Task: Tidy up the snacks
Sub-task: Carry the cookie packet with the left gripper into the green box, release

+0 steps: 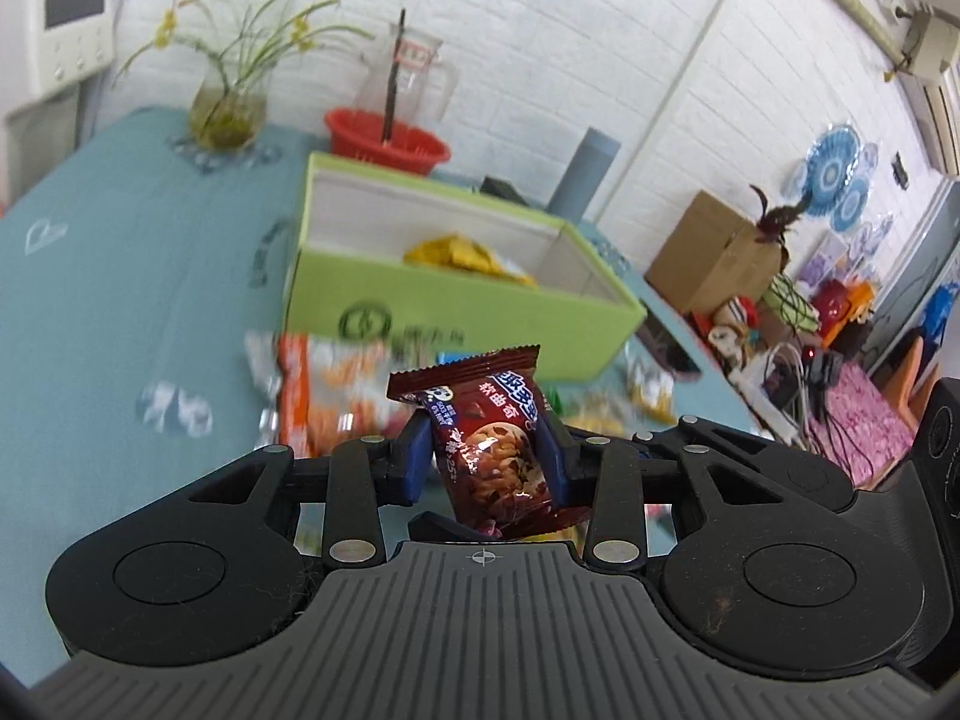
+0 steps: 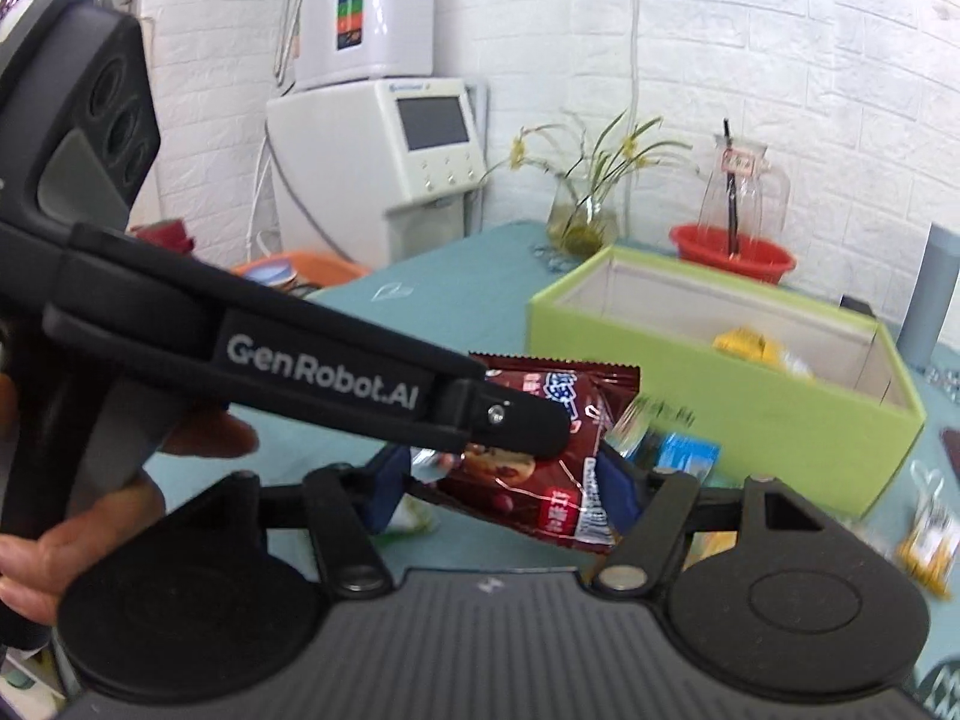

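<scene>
**Both grippers around one brown cookie packet near the green box**

In the left wrist view, the orange snack bag (image 1: 327, 396) is lying blurred on the teal counter (image 1: 120, 312), at the left of the left gripper (image 1: 489, 459). This gripper is clamping the brown cookie packet (image 1: 486, 438) between its two blue pads and holding it upright above the counter. The packet is showing white Chinese characters on a blue logo and a picture of a chocolate chip cookie; the small print is not readable. Behind it the green box (image 1: 456, 324) is standing open, with a dark round logo on its front wall and yellow snacks (image 1: 462, 255) lying inside.

In the right wrist view, the left gripper is reaching in from the left, and its black arm is carrying the white writing "GenRobot.AI". The same packet is sitting between the blue pads of the right gripper (image 2: 504, 480); I cannot tell if they are pressing it. At the right, a small blue packet (image 2: 687, 456) is lying before the box, and a yellow snack bag (image 2: 930, 540) is lying near the edge.
</scene>
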`<state>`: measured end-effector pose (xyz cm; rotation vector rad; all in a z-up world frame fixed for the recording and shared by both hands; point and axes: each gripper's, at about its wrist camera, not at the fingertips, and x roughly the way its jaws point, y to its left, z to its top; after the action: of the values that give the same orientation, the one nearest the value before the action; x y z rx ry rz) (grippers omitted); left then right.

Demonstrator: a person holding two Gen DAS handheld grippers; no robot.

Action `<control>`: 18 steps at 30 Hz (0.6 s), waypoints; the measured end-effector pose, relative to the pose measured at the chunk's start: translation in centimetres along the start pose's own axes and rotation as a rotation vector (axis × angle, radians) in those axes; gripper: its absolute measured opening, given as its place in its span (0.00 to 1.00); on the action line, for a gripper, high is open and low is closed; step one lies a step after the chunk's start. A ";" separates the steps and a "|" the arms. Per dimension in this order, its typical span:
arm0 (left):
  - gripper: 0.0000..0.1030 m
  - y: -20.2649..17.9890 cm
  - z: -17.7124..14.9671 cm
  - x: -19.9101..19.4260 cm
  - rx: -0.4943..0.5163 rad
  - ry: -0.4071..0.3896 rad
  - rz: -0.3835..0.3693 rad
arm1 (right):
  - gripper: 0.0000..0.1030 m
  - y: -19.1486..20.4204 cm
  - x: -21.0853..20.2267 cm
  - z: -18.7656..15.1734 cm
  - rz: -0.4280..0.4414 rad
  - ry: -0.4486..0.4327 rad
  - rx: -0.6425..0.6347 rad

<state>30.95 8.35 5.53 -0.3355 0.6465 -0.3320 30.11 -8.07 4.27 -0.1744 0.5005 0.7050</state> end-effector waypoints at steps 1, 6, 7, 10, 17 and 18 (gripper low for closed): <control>0.15 -0.1 1.1 0.9 0.007 -0.004 0.001 | 0.70 -0.9 0.6 0.7 -0.005 -0.006 0.000; 0.15 0.4 7.3 6.1 0.024 -0.029 0.005 | 0.70 -6.2 5.2 4.9 -0.029 -0.021 0.002; 0.15 0.6 8.3 7.1 0.021 -0.029 0.006 | 0.70 -7.2 6.3 5.7 -0.033 -0.018 0.005; 0.15 1.9 11.0 10.7 0.005 -0.018 0.015 | 0.70 -9.7 9.7 7.4 -0.028 0.007 0.024; 0.47 5.3 11.6 13.6 -0.067 -0.008 0.043 | 0.83 -12.8 12.8 6.9 -0.021 0.030 0.124; 0.51 5.4 11.3 12.7 -0.063 -0.028 0.043 | 0.85 -12.8 11.9 6.7 -0.024 0.011 0.135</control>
<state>48.68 10.33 5.13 -0.3854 0.6371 -0.2654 48.87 -8.72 4.02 -0.0572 0.5537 0.6450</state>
